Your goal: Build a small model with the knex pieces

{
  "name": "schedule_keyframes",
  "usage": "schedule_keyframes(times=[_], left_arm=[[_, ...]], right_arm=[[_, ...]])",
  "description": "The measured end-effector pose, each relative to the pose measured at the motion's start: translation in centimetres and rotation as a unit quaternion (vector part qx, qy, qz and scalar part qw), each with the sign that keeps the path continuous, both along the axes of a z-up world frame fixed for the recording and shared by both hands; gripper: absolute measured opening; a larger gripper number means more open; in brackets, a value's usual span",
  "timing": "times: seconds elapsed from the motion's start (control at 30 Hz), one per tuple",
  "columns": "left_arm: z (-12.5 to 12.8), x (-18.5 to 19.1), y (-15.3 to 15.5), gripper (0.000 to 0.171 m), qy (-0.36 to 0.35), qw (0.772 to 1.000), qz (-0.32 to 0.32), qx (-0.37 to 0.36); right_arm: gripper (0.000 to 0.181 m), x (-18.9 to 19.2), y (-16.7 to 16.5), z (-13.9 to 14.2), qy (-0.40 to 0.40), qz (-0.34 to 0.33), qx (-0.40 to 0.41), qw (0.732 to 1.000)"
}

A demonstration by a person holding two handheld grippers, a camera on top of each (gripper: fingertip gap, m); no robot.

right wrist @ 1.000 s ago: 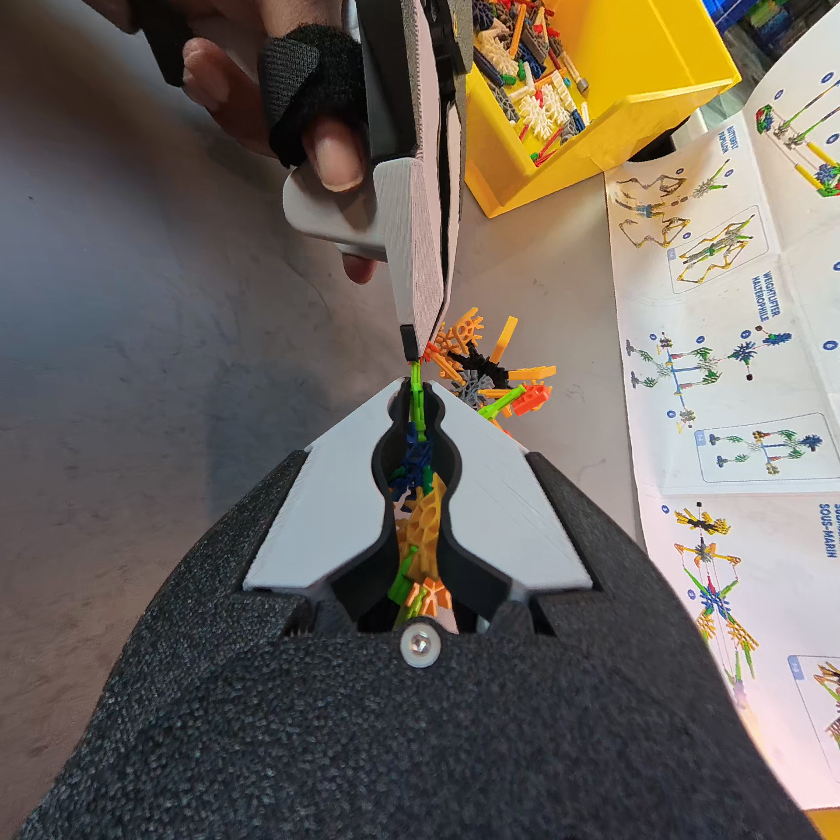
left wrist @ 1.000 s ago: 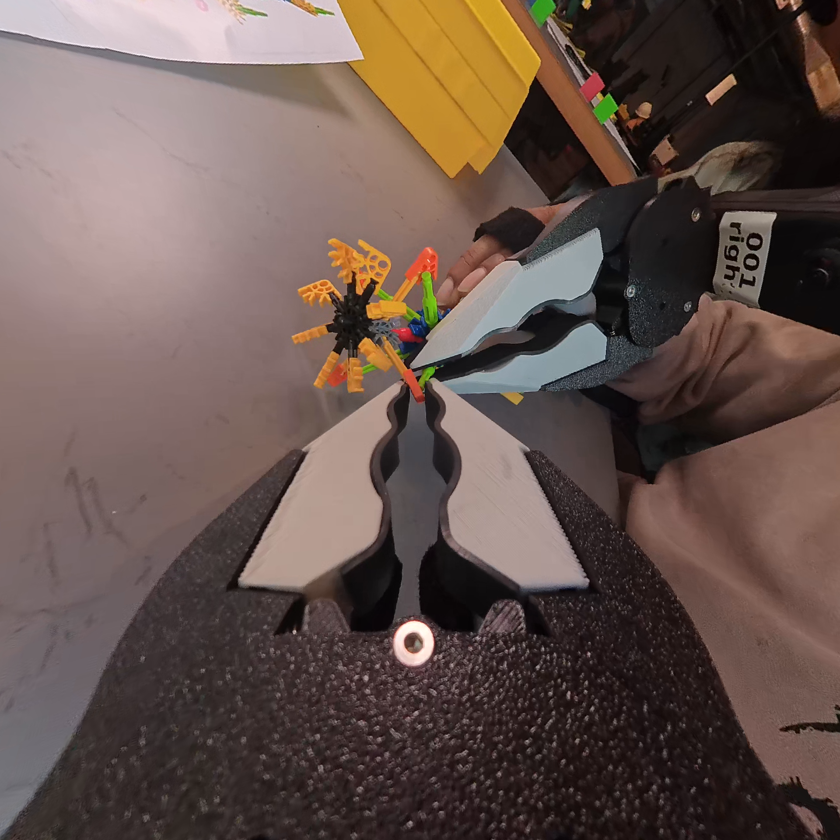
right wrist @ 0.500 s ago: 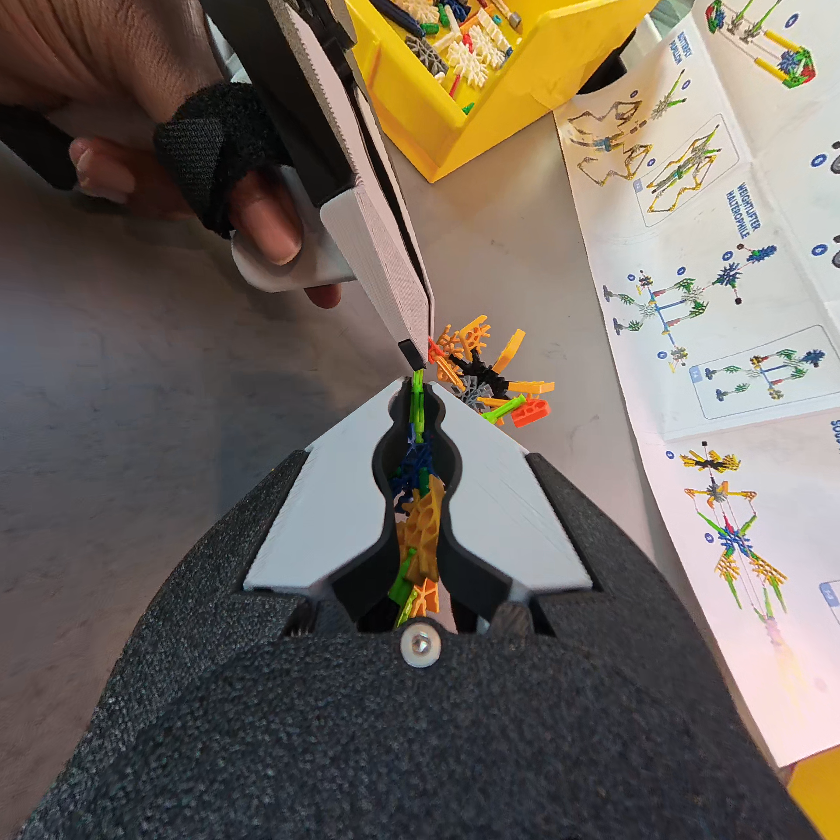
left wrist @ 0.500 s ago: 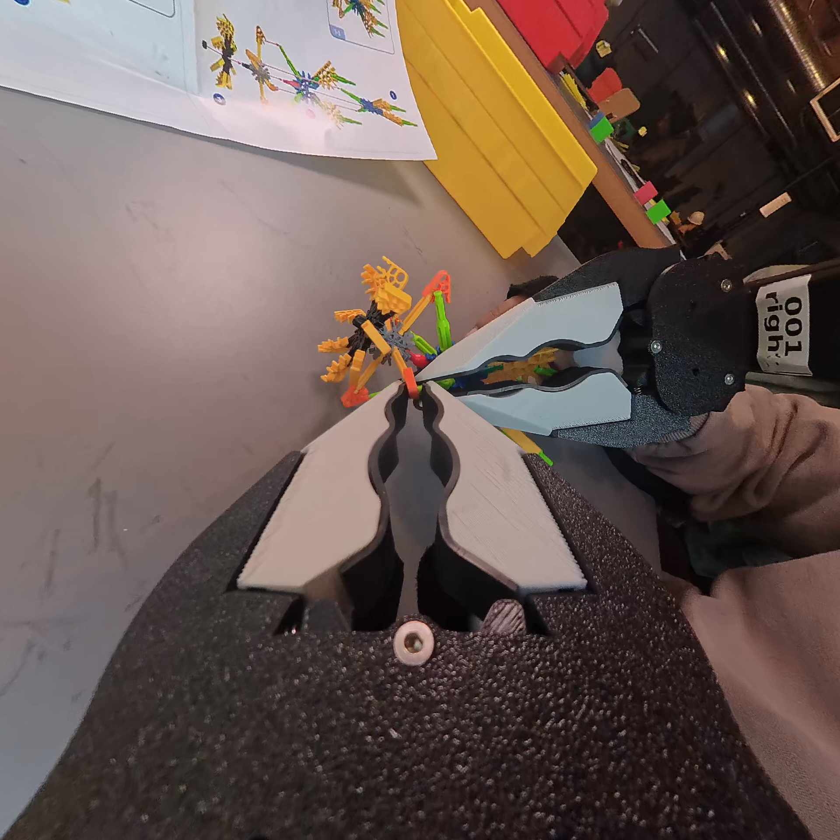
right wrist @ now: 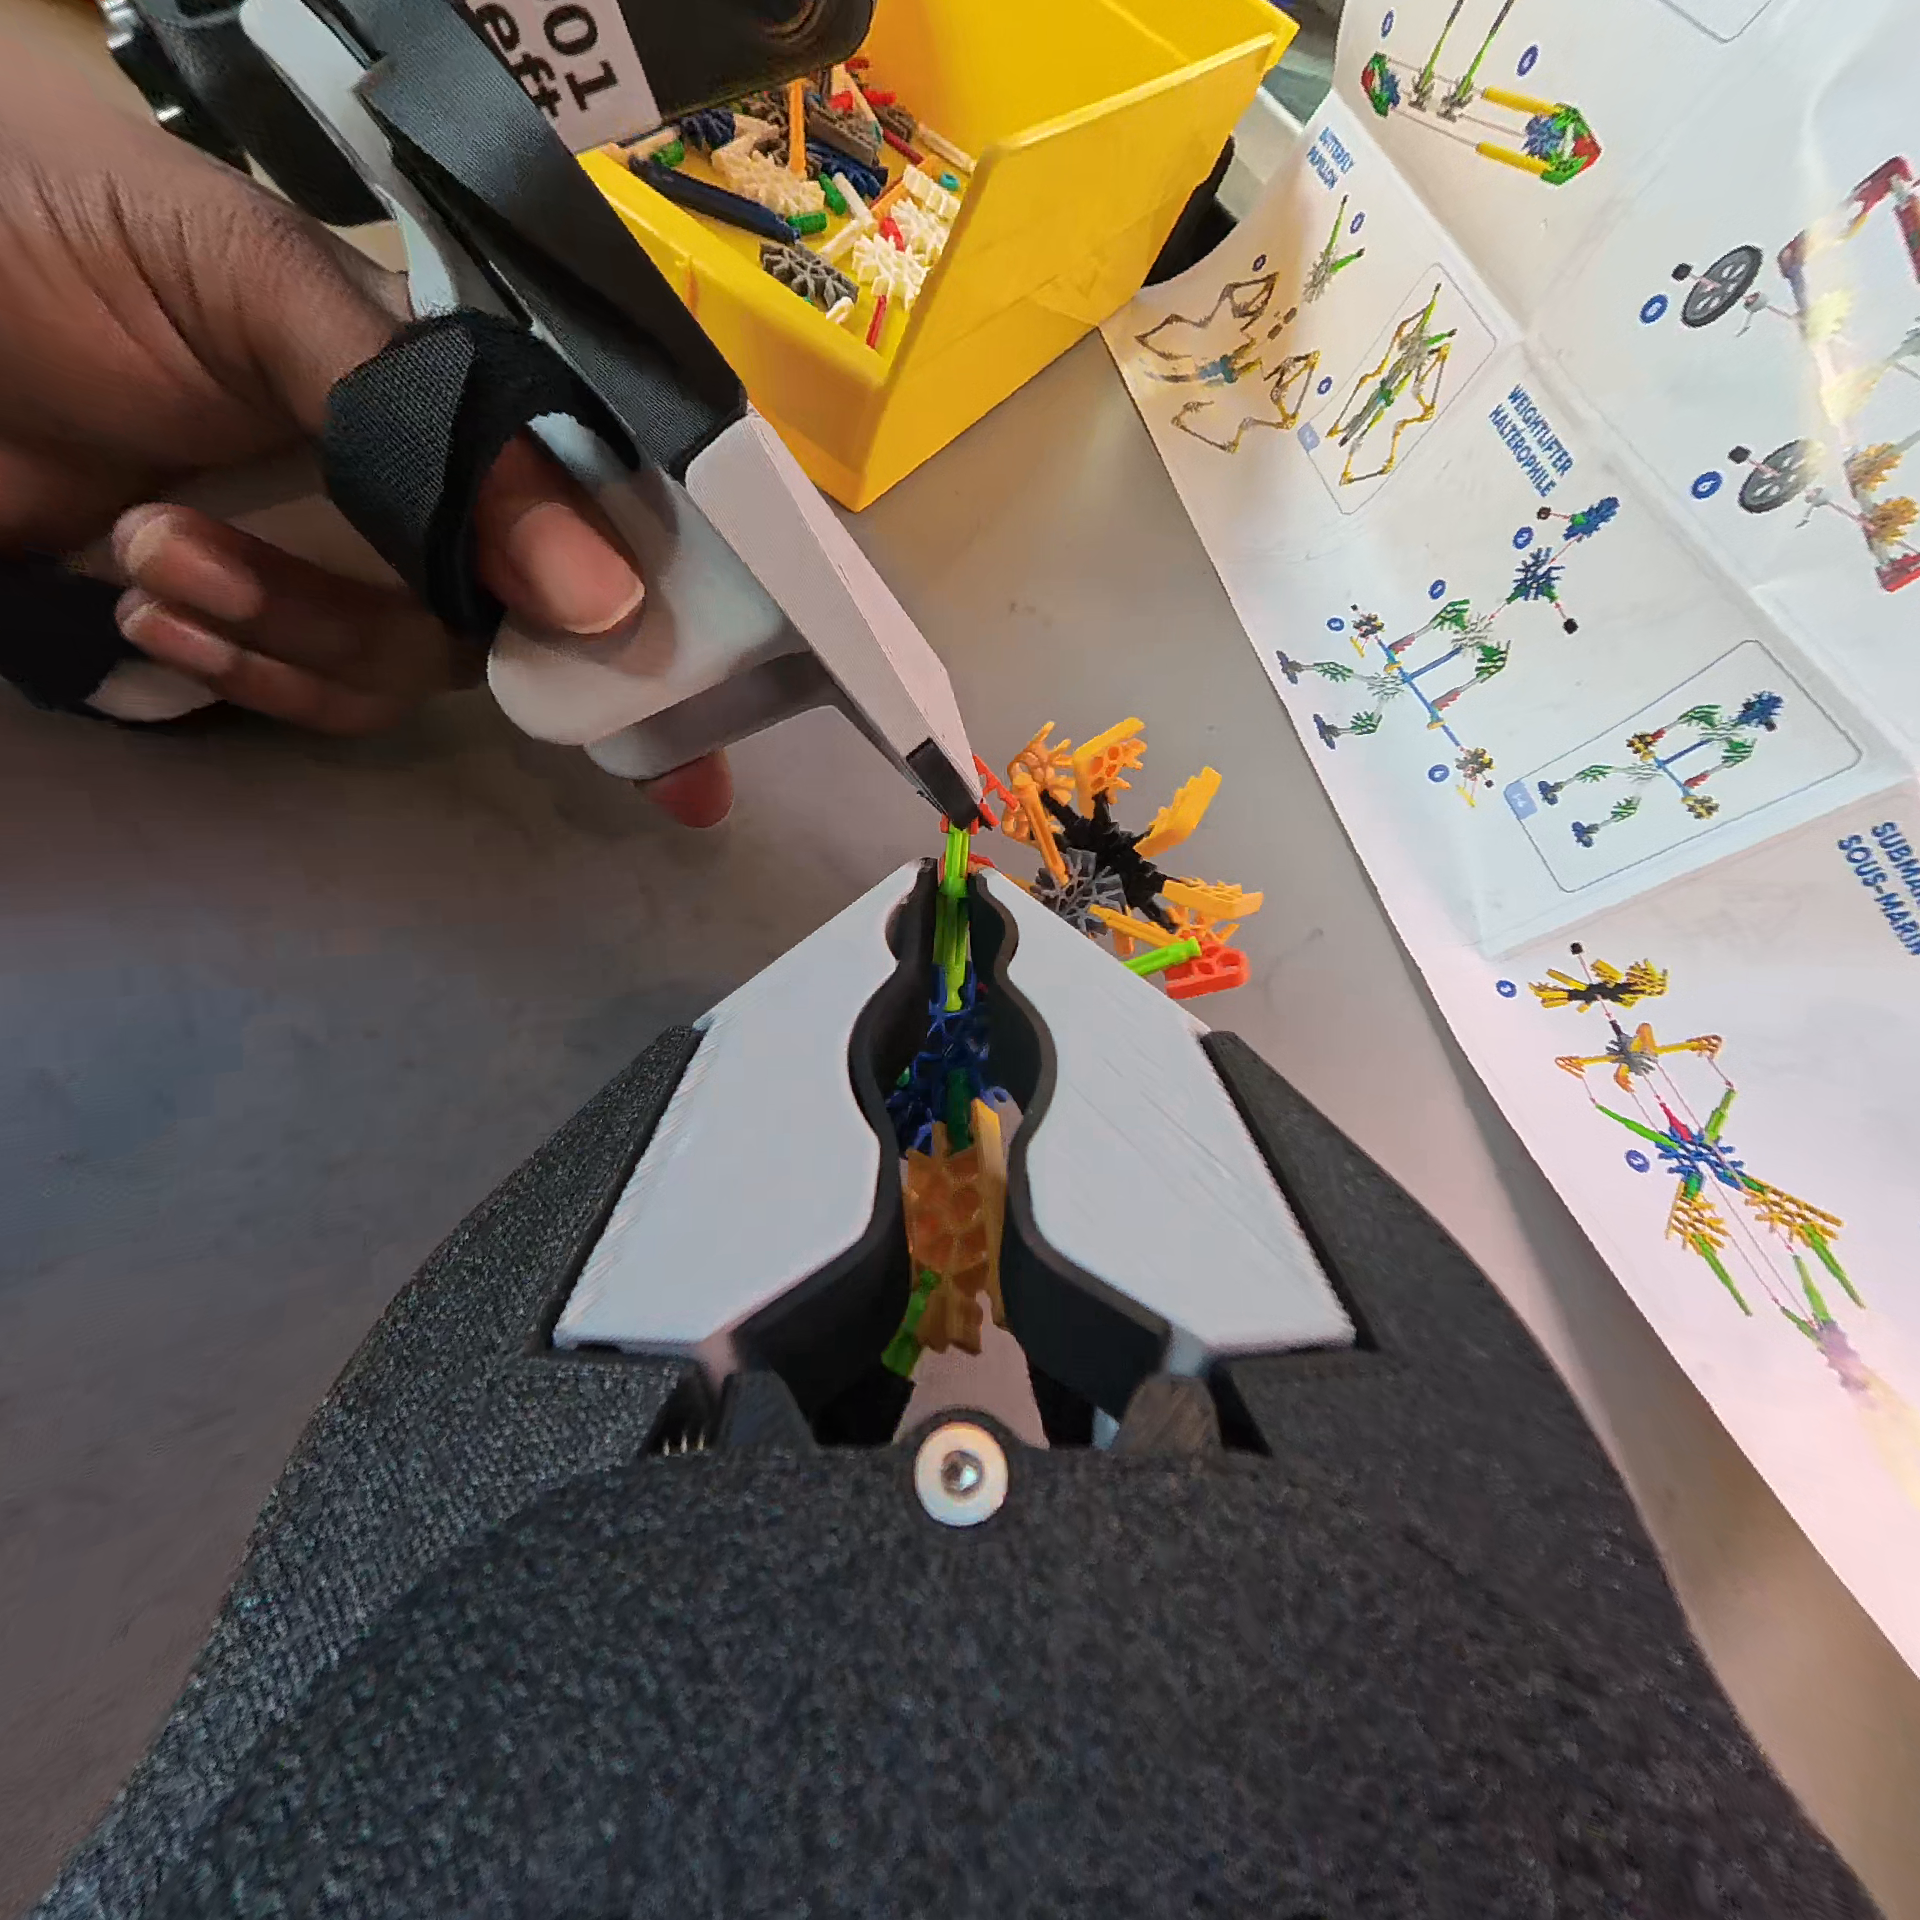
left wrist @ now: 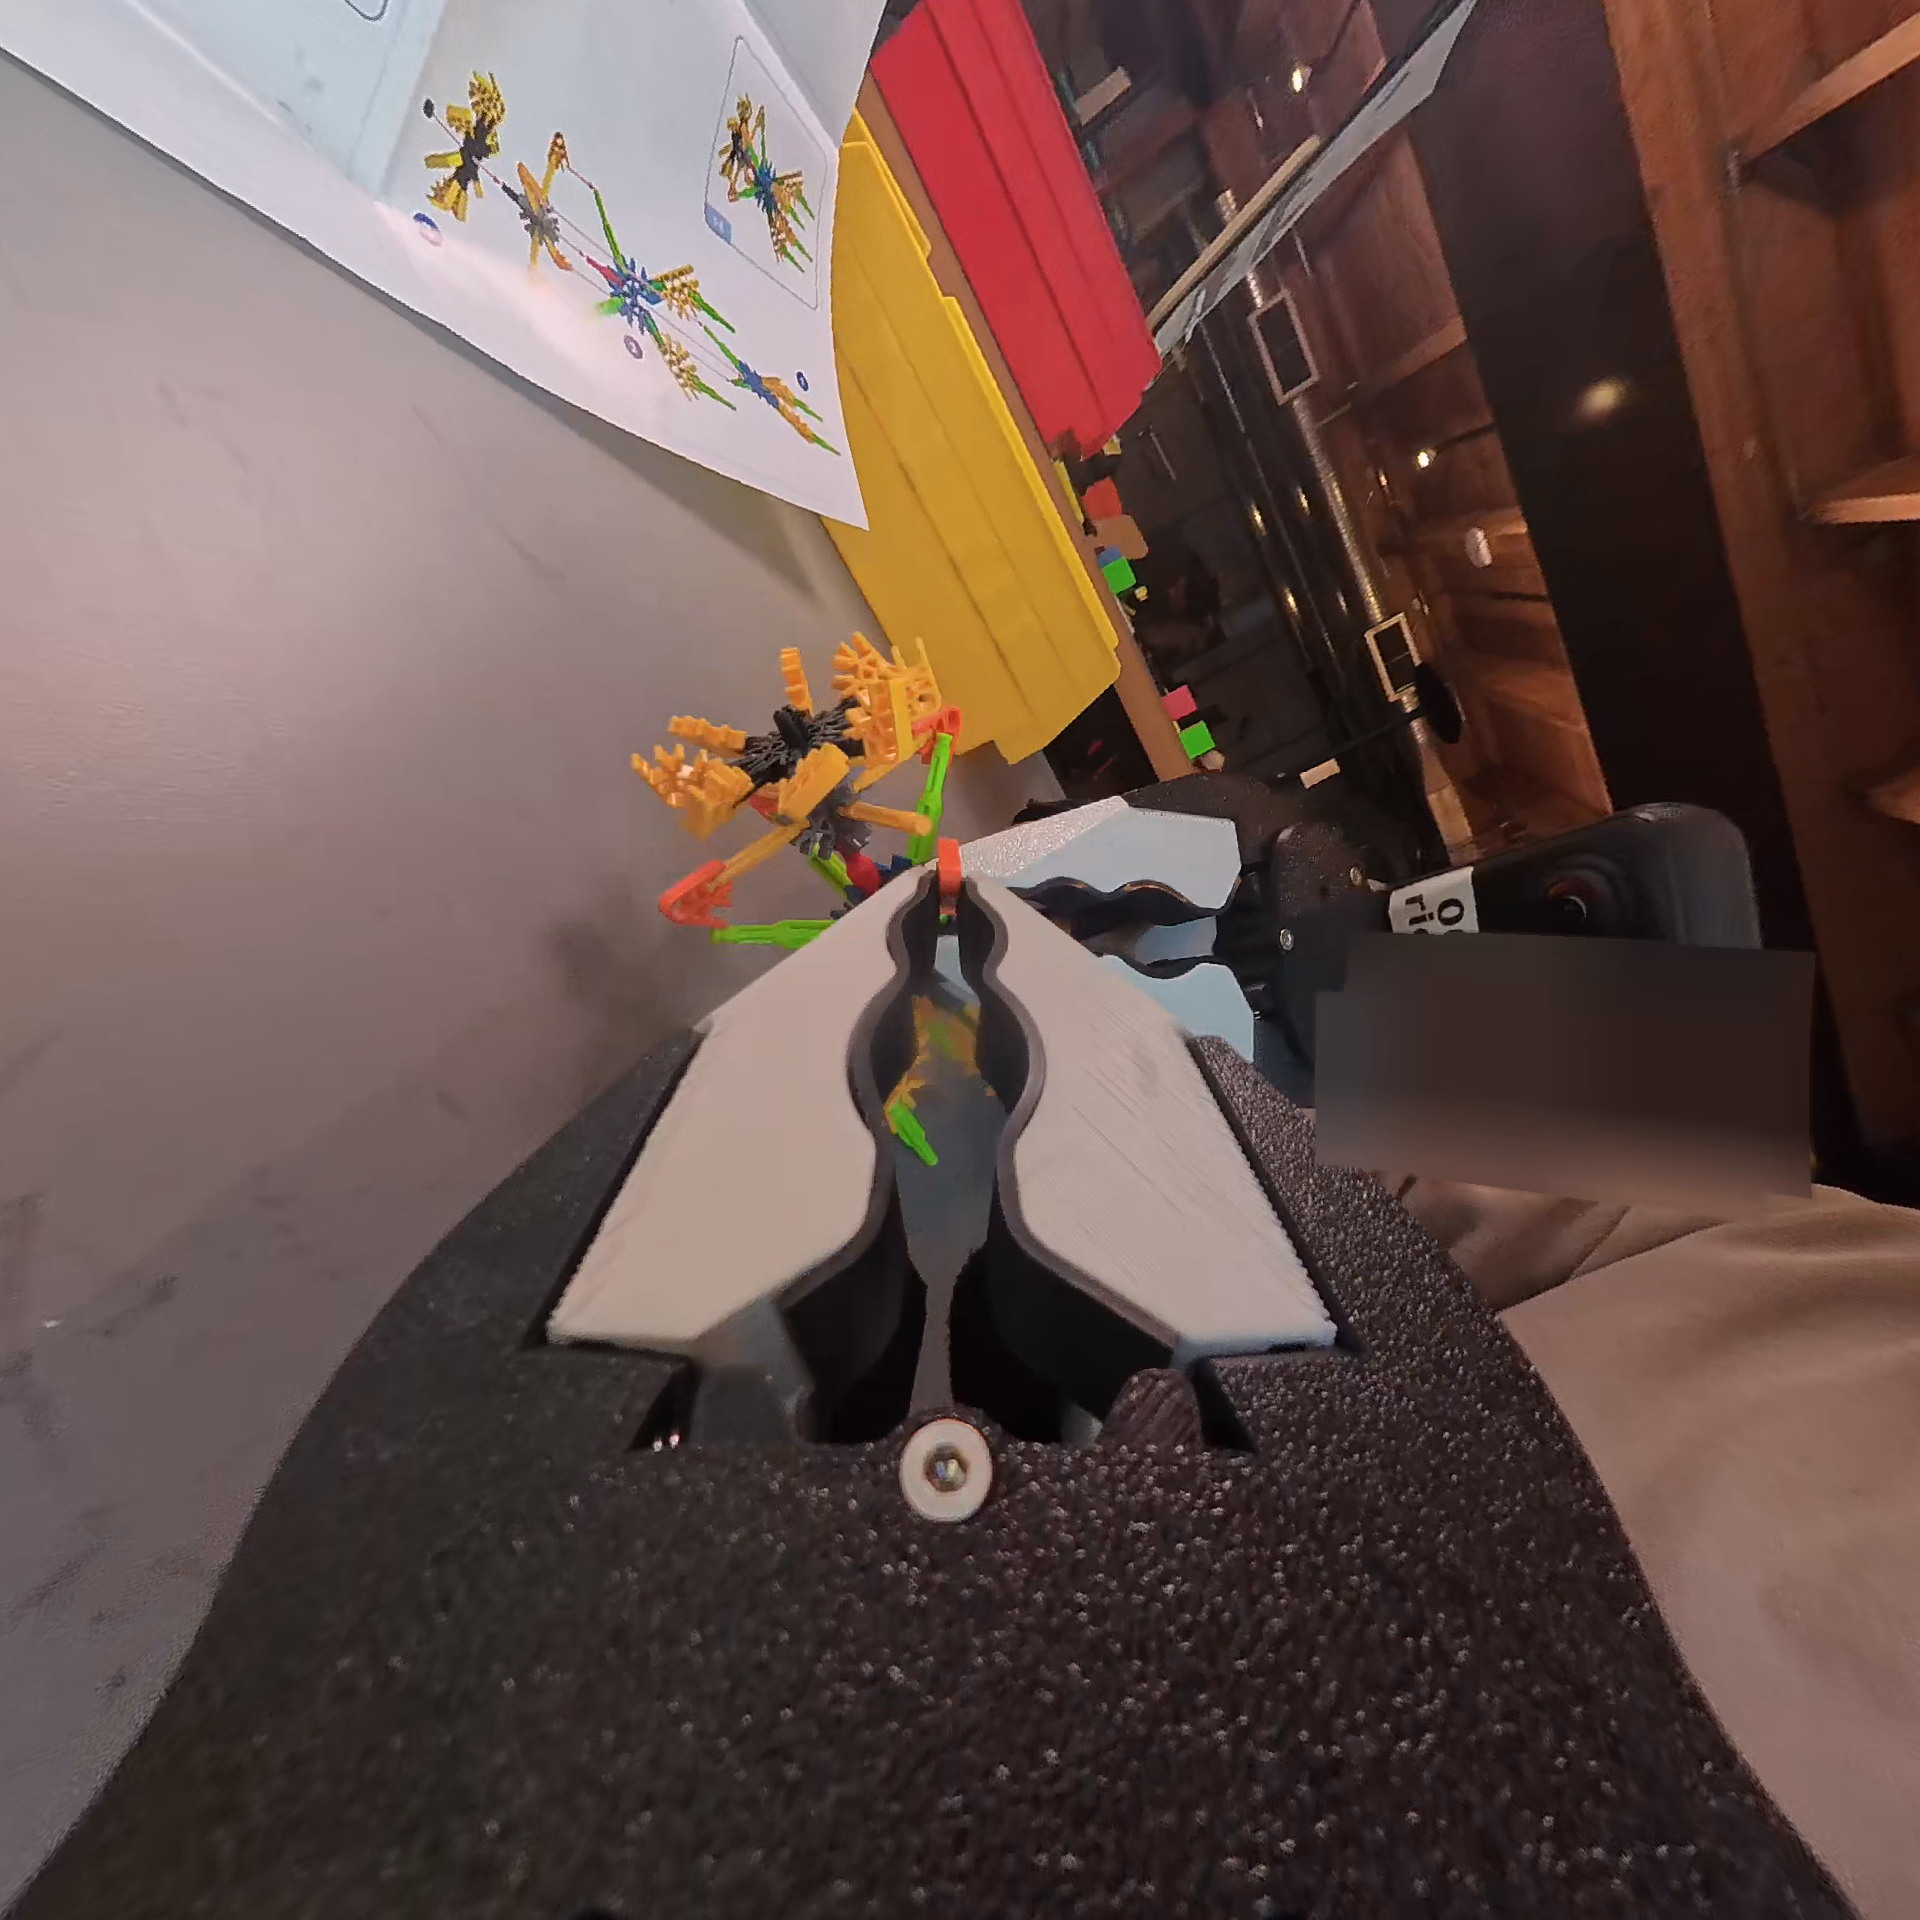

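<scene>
A small construction-toy model (left wrist: 800, 769) of orange, black, grey, green and blue rods and connectors hangs just above the grey table (left wrist: 260, 727). My left gripper (left wrist: 945, 883) is shut on a small orange connector at the model's edge. My right gripper (right wrist: 951, 878) is shut on the model's green rod, with the blue and orange parts lying back between its fingers (right wrist: 790, 1132). The model's black and orange star end (right wrist: 1117, 842) sticks out to the right of my tips. The left gripper (right wrist: 961, 805) comes in from the upper left, held by a hand (right wrist: 208, 416).
A yellow bin (right wrist: 997, 312) full of loose rods and connectors stands behind the grippers. A printed instruction sheet (right wrist: 1610, 623) lies on the table to the right. Stacked yellow (left wrist: 956, 499) and red (left wrist: 1018, 229) bins stand at the table's far edge. A sleeve (left wrist: 1683, 1455) is at the right. Less than 4 cm separates the two grippers' tips.
Both grippers have stayed shut on the model. The left view has tilted and lifted, so the sheet and the red bin come into view. The model has turned between the tips.
</scene>
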State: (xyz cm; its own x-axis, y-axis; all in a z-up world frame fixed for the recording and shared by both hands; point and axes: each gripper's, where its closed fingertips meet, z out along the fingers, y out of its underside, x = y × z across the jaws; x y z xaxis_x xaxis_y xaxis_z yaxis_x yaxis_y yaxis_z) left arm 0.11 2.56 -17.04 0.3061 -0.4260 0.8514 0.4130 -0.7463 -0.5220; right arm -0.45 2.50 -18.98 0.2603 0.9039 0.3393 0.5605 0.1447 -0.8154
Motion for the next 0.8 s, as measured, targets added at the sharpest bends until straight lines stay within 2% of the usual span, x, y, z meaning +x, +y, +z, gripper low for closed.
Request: schedule_keyframes(times=[0.1,0.3,0.4,0.43,0.47,0.57,0.8], left_arm=[[1.2,-0.1,0.2,0.001,-0.047,0.999,0.014,0.006],[2.9,0.0,-0.2,0.002,-0.08,0.996,0.006,0.033],[3.7,-0.2,-0.7,0.007,-0.096,0.995,-0.012,0.035],[3.9,-0.5,-0.8,0.013,-0.097,0.995,-0.01,0.037],[3.9,-0.9,-0.7,0.02,-0.086,0.996,-0.005,0.038],[3.6,-1.7,-0.9,0.02,-0.041,0.998,0.0,0.049],[3.2,-2.7,-1.4,0.02,-0.006,0.998,-0.002,0.058]], right_arm=[[0.002,0.1,0.3,1.3,0.023,-0.008,0.033,0.999],[0.002,0.1,0.1,3.1,0.047,-0.008,0.078,0.996],[0.003,0.1,-0.2,3.5,0.044,0.002,0.096,0.994],[0.002,0.1,-0.3,3.6,0.041,0.003,0.104,0.994],[0.003,0.1,-0.2,3.5,0.036,0.004,0.11,0.993],[0.003,0.2,-0.1,3.5,0.035,0.005,0.118,0.992],[0.003,0.0,-0.1,3.0,0.026,0.012,0.123,0.992]])
